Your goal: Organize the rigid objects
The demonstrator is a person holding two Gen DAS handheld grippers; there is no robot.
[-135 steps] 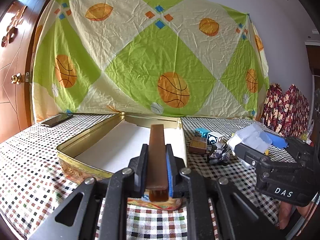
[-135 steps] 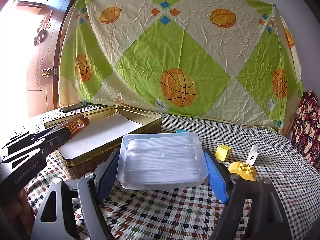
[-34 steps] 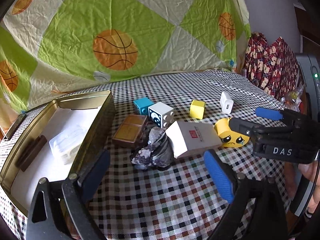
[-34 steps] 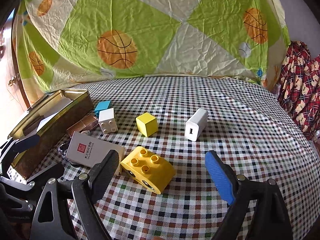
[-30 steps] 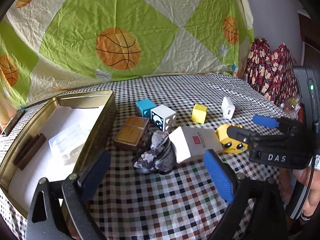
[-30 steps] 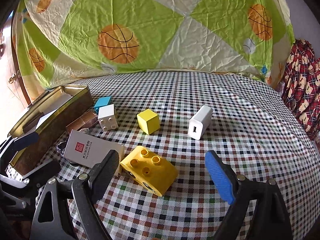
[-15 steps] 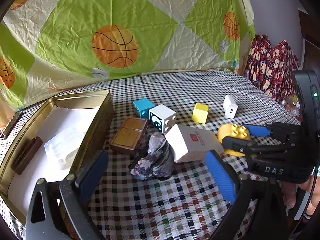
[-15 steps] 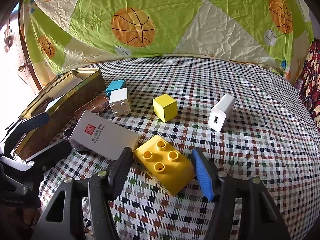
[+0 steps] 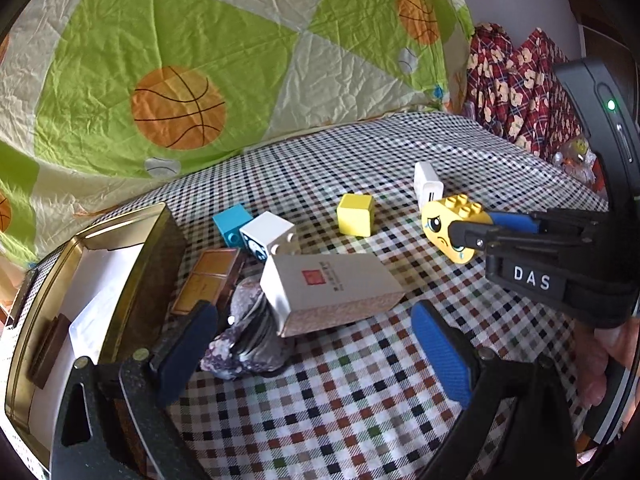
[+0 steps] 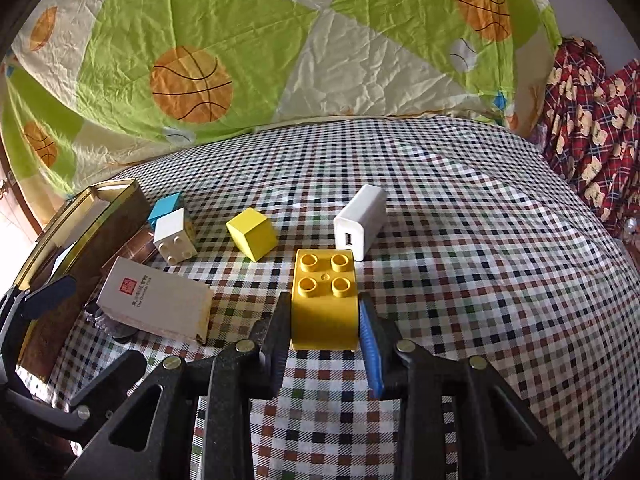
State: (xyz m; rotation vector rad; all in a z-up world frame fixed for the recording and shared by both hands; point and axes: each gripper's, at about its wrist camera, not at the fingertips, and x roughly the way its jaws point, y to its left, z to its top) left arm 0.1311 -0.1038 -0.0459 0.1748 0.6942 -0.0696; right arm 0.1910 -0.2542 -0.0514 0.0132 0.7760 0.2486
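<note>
My right gripper (image 10: 325, 312) is shut on a yellow toy brick (image 10: 324, 304) with a sad face (image 9: 448, 226) and holds it just above the checked cloth. My left gripper (image 9: 316, 344) is open and empty, its jaws on either side of a white card box (image 9: 332, 288) and a dark crumpled bundle (image 9: 248, 340). A gold tin (image 9: 132, 276) at the left holds a brown bar (image 9: 46, 354) and a clear plastic tray (image 9: 92, 320).
On the cloth lie a yellow cube (image 10: 252, 238), a white charger (image 10: 360, 220), a white brick (image 10: 174, 236), a blue brick (image 9: 230, 226) and a brown compact (image 9: 206, 280). A patterned sheet hangs behind. Red plaid fabric (image 10: 592, 128) lies at the far right.
My right gripper closed on the yellow brick and lifted it slightly. My left gripper moved closer to the white box and stays open. Earlier, the bar and the tray went into the tin.
</note>
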